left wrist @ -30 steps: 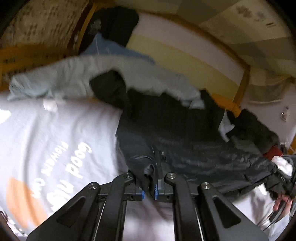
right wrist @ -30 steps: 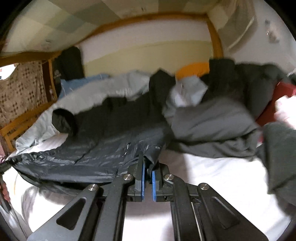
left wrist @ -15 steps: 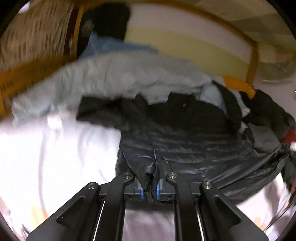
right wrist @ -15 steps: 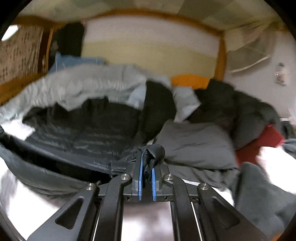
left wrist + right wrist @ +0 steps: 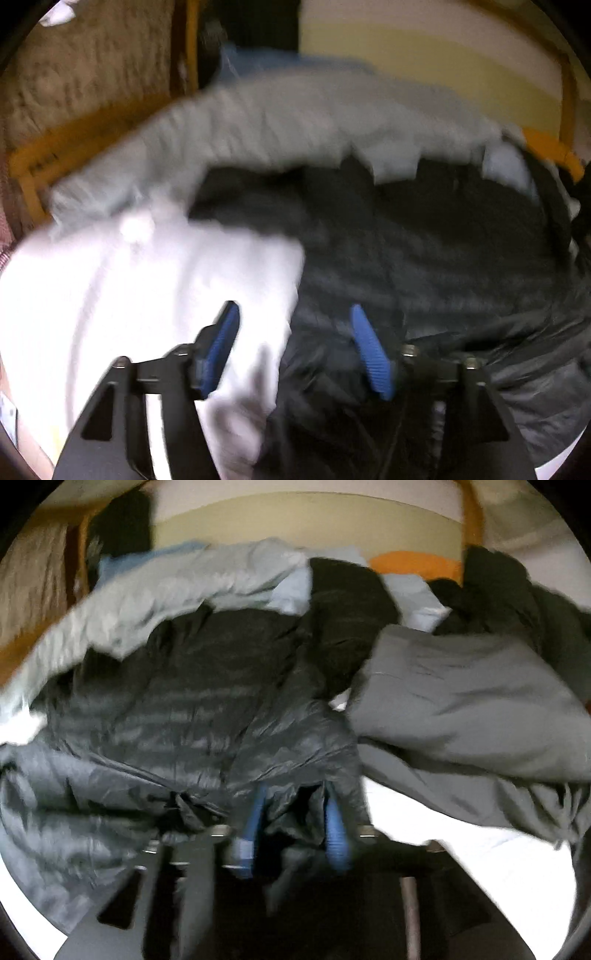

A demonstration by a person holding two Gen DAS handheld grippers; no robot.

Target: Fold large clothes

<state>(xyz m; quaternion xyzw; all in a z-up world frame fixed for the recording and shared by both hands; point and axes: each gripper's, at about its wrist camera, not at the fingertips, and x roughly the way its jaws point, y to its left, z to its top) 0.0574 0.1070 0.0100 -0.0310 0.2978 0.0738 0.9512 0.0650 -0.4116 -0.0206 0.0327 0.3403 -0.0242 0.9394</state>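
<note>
Two grippers stand over a dark quilted jacket (image 5: 424,251) spread on a white sheet (image 5: 129,288), both views smeared by motion. Left gripper (image 5: 295,350): jaws opening, blue pads well apart; the jacket's near edge lies between and under them, the left pad (image 5: 221,343) over the white sheet, the right pad over dark fabric, neither pad pressing on cloth. Right gripper (image 5: 295,823): jaws opening, with a crumpled fold of the jacket's hem between the blue pads (image 5: 336,834); the fabric appears to hang loose rather than pinched, though blur makes contact at the pads uncertain. In the right wrist view the jacket (image 5: 177,709) lies flat, its quilted panel facing up, reaching from the near edge of the sheet toward a pale grey-blue garment (image 5: 155,594) that arcs along its far side. Just right of the jacket a folded grey garment (image 5: 461,701) rests partly on the sheet; behind it lie a black heap of clothing (image 5: 509,587) and an orange cushion (image 5: 413,565). A wooden frame (image 5: 74,136) bounds the bed at left.
</note>
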